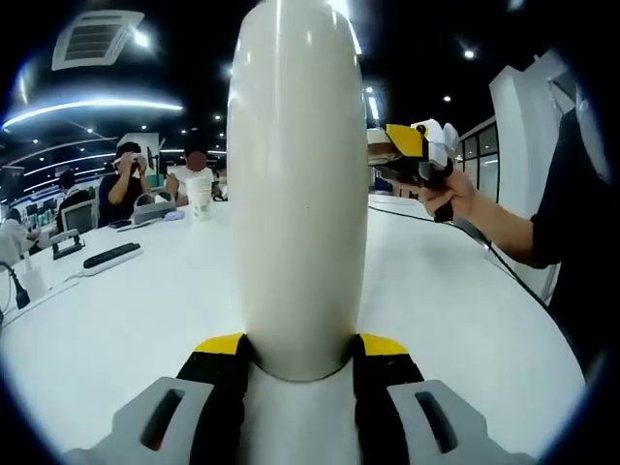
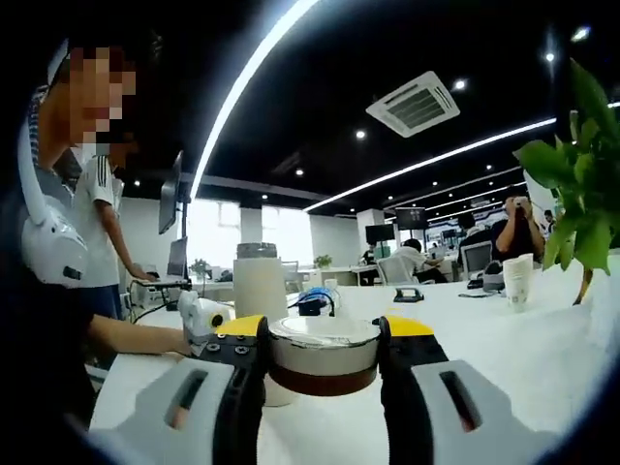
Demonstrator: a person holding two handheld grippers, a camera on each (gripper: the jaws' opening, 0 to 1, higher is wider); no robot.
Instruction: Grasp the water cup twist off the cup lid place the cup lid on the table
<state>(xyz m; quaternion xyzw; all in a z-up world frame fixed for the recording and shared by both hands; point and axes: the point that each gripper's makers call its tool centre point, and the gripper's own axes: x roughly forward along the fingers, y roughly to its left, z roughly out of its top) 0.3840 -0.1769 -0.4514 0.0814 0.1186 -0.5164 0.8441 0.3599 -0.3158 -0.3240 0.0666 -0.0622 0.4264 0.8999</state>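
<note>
Smooth, matte white water cup (image 1: 296, 184), frame centre, clamped by left gripper (image 1: 300, 373); round metal-rimmed cup lid (image 2: 323, 353), lower centre, pinched by right gripper (image 2: 322, 360).

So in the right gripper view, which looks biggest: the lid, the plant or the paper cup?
1. Plant, though it is cut off at the edge.
2. Lid, enlarged by nearness, held between the jaws.
3. Paper cup, farther off, so smallest.
</note>
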